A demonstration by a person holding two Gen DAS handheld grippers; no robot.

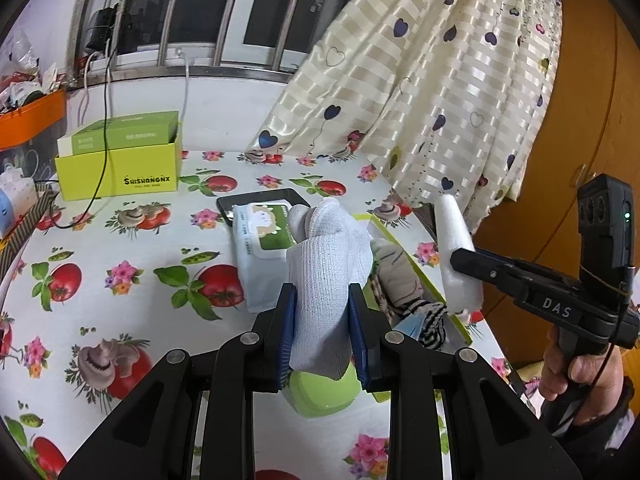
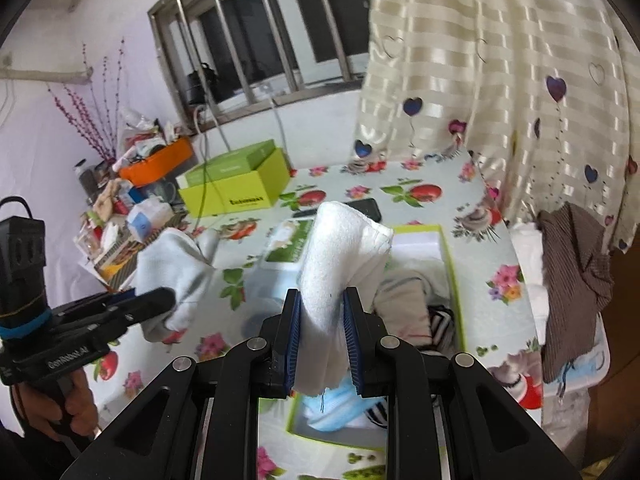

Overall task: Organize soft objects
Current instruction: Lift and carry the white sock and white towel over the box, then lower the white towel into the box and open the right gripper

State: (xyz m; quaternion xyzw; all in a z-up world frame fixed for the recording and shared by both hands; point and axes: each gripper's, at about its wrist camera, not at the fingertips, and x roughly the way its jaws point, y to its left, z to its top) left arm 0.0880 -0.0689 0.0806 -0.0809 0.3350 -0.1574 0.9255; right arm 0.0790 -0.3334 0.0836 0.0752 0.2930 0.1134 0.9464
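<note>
Both grippers' fingers are pinching soft things, the left gripper (image 1: 322, 320) a white sock (image 1: 324, 276), the right gripper (image 2: 322, 340) a white towel (image 2: 340, 264), while the green-rimmed box (image 2: 450, 264) beyond them is already holding several.

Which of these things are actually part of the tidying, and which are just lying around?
Part of the job:
- white knit glove in the left gripper
- white towel in the right gripper
- green-edged tray holding soft items

Lying about:
- wet wipes pack
- phone
- yellow-green box
- curtain
</note>
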